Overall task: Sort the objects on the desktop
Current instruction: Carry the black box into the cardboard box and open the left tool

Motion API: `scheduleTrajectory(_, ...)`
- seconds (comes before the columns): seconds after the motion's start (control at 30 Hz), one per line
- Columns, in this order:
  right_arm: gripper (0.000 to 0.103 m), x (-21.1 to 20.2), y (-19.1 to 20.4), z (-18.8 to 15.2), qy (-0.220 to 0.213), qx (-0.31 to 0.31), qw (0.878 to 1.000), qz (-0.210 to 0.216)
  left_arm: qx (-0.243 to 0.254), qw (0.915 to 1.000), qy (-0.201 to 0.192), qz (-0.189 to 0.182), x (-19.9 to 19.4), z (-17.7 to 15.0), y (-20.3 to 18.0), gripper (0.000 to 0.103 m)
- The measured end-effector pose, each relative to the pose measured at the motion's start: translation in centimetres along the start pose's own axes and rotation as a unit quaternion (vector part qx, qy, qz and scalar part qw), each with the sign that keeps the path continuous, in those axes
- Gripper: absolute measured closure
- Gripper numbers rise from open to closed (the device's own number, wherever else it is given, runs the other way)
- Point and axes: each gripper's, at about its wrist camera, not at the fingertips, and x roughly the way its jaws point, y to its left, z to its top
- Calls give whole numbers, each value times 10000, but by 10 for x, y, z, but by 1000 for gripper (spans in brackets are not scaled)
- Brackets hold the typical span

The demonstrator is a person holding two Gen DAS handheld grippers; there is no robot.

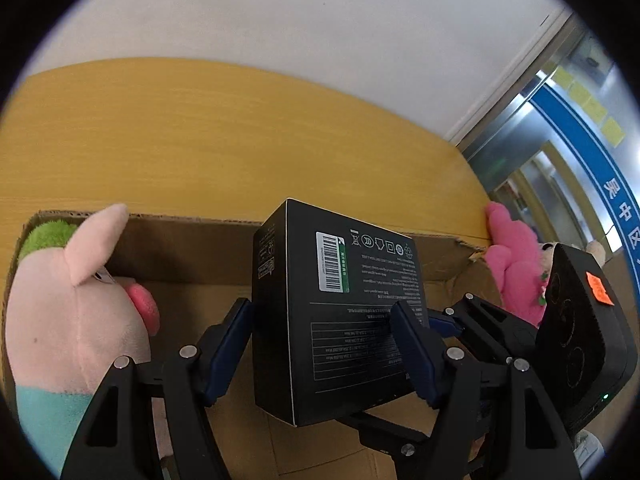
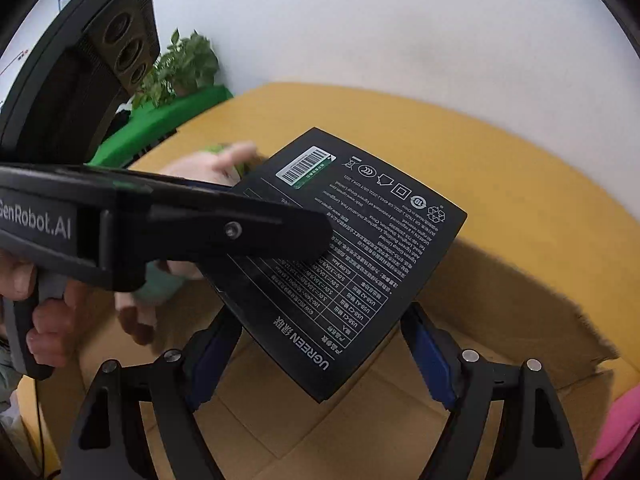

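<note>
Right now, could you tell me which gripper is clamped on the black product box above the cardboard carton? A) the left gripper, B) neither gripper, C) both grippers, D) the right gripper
A: the left gripper has a blue pad pressed on each side of the black box over the cardboard carton, while the right gripper sits open beneath it, its fingers apart from the box.

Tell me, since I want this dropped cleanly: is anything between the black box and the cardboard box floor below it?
Nothing visible. The black box, shut in the left gripper, hangs over bare cardboard box floor. The pig plush sits left, the pink plush right.
</note>
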Motion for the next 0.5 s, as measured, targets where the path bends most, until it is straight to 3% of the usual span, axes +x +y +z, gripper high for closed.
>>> scheduleTrajectory(0.23,22,39,-3,-17,598,95,9981,120,-118,9980,533,325,26,-5,-2,33)
scheduleTrajectory(0.33,22,50,-2,-27,824,54,9966,-19,-175,9961,684,531,33,-5,-4,35)
scheduleTrajectory(0.5,21,38,6,-30,901,-30,9952,-388,-363,9967,465,554,-1,-13,-2,36)
